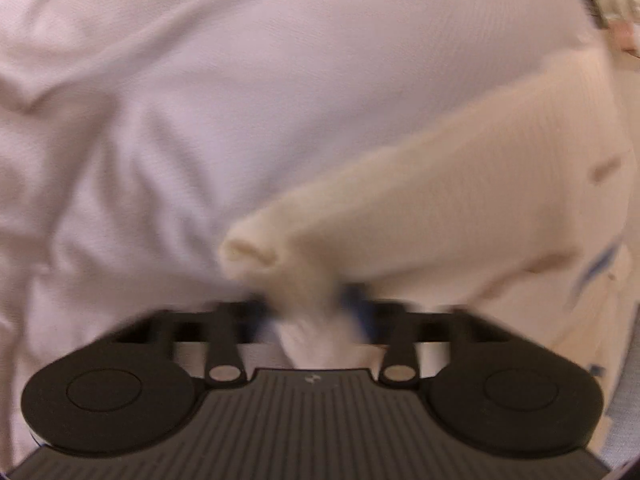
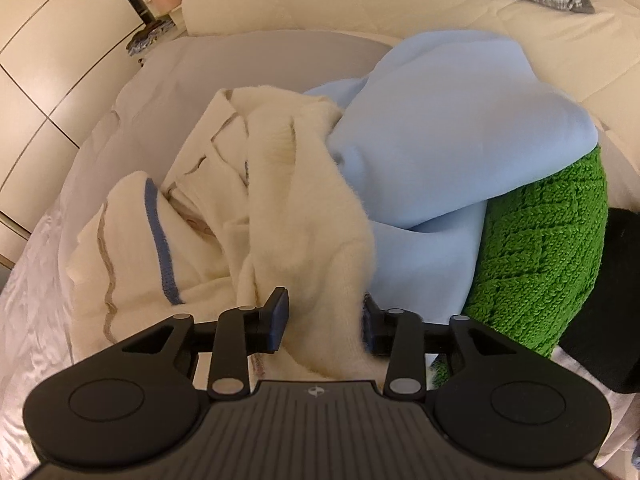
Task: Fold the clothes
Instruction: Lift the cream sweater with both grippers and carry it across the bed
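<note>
On the bed [image 2: 48, 320] lie four garments: one cream sweater [image 2: 304, 208], one blue [image 2: 440, 128], one green [image 2: 536, 264], one black [image 2: 612, 288]. Both grippers (left [image 1: 308, 304] blurred, right [image 2: 325, 320]) pinch the cream sweater.

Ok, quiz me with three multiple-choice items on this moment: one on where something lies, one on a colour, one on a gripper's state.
1. Where does the green knit lie relative to the light blue garment?
A. to its right, partly under it
B. to its left
C. on the pillow

2. What colour is the thick stripe on the cream sweater?
A. red
B. blue
C. black

3. What is the right gripper doing?
A. hanging open above the bed
B. closed on the pillow
C. closed on the cream sweater

Answers:
1. A: the green knit shows beneath the right edge of the light blue garment.
2. B: a blue band crosses the cream sweater.
3. C: the right gripper has cream fabric pinched between its fingers.
</note>
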The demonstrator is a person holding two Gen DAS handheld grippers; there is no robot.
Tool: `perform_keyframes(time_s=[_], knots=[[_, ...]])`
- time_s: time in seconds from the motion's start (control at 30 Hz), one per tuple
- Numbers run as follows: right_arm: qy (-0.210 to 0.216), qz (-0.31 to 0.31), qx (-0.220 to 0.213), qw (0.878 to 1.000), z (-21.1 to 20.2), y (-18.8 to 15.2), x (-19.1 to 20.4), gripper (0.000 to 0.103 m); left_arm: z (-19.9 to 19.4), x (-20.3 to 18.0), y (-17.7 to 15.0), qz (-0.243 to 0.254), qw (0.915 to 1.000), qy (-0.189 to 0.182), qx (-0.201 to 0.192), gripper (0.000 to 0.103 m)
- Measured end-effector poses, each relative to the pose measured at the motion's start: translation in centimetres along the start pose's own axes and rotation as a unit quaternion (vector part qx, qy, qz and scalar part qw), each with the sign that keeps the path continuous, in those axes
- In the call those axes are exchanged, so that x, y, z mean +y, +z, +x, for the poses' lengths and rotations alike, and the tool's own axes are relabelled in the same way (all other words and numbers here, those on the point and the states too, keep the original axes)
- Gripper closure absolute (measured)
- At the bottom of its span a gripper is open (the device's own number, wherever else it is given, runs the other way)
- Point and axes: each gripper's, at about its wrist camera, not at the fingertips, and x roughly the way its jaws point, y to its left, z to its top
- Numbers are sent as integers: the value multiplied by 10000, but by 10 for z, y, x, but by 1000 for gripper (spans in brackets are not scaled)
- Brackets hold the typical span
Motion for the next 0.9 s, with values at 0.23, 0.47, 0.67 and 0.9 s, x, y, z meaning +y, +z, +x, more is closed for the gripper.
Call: perform_keyframes(time_s=[0.23,0.47,0.67,0.9], knots=[[409,289,-446,9978,-37,14,12,92,-117,-38,-5,1156,9872,-797,-755,94],[1357,-161,-1573,9781,-108,36,101,92,-298,-40,26,1696,9434,-1579,-2373,95],[2723,-1048,-2117,9328,-174,30,245,93,-482,41,28,1717,8847,-1671,-4000,96],[4225,-1358,-1409,8850,-193,-30,417,95,-676,128,-17,1675,8221,-651,-5402,98]])
